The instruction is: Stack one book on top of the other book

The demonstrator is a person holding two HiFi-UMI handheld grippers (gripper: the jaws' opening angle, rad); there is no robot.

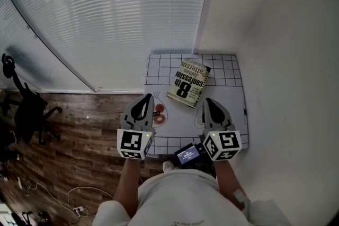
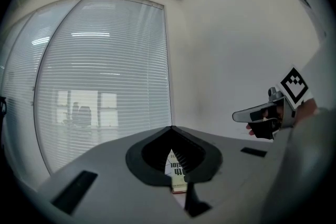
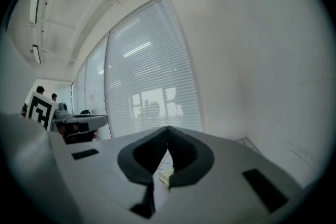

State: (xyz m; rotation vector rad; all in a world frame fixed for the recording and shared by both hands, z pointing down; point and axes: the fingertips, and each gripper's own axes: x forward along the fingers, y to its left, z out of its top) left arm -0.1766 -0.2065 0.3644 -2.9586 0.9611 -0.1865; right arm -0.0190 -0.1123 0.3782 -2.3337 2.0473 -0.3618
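A book [image 1: 189, 83] with a pale cover and big black print lies on the gridded white mat [image 1: 228, 69], toward its far side. Only this one book shows in the head view; whether another lies beneath it I cannot tell. My left gripper [image 1: 146, 98] hovers at the book's near left, jaws shut and empty. My right gripper [image 1: 207, 101] hovers at its near right, also shut and empty. In the left gripper view a strip of the book [image 2: 177, 168] shows past the shut left gripper [image 2: 171, 128]. The right gripper [image 3: 168, 128] shows jaws touching, with a sliver of book [image 3: 166, 176] below.
Red ring marks [image 1: 159, 116] sit on the mat near the left gripper. A white wall [image 1: 275, 34] bounds the table on the right and slatted blinds [image 1: 122, 13] stand behind it. A small screen device [image 1: 188, 154] hangs at the person's chest. An office chair [image 1: 29, 111] stands on the wooden floor at left.
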